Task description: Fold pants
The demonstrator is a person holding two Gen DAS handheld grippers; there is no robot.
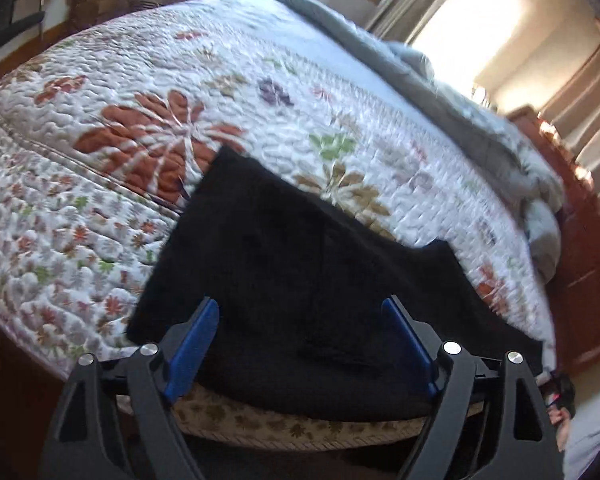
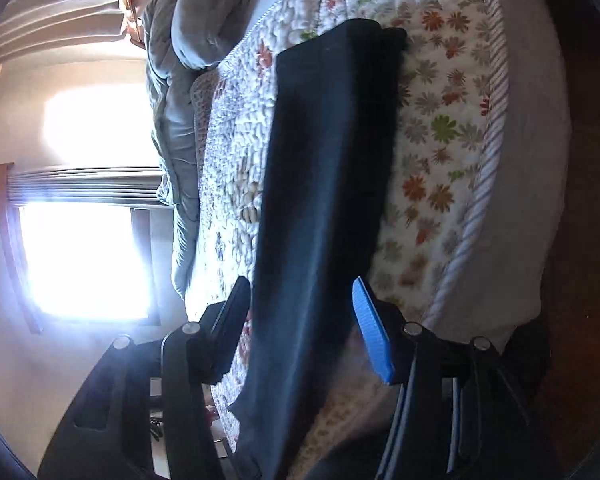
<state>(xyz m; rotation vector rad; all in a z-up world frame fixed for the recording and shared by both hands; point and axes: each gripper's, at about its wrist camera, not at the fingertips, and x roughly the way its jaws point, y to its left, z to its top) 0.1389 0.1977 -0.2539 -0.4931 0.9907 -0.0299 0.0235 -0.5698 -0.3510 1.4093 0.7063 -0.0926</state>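
Sunlit and crowded with bedding, your work surface is a bed covered by a white quilted bedspread with orange, green and purple flowers (image 1: 148,92). Take that bedspread as your landmark. A rumpled grey blanket (image 1: 452,92) runs along its far side, toward the bright window (image 2: 84,256).

Your black fabric pants (image 1: 300,264) lie on the bedspread near its front edge, folded lengthwise into a long dark strip. From the right wrist view, the pants stretch away along the edge of the bedspread, with one end trailing down off the side nearest you.

Your left gripper (image 1: 300,312) has its blue-padded jaws spread wide above the near part of the pants, gripping nothing. Your right gripper (image 2: 300,292) also stands released; the strip passes between its fingers in the picture, but the pads do not appear to press on it.

Here is what could go wrong for you:

- The hanging end may pull the pants off the bedspread's edge, since neither gripper is holding them.
- Pinching only the top layer would likely peel the lengthwise fold apart when you lift.
- The quilted cloth is puffy and soft, so a deep bite could catch the bedspread along with the pants and drag it.
- Black on black hides the layers and seams, and glare from the window washes out the right view, so you might misjudge where the hem lies.
- Lifting the two ends unevenly would probably leave the next fold skewed.
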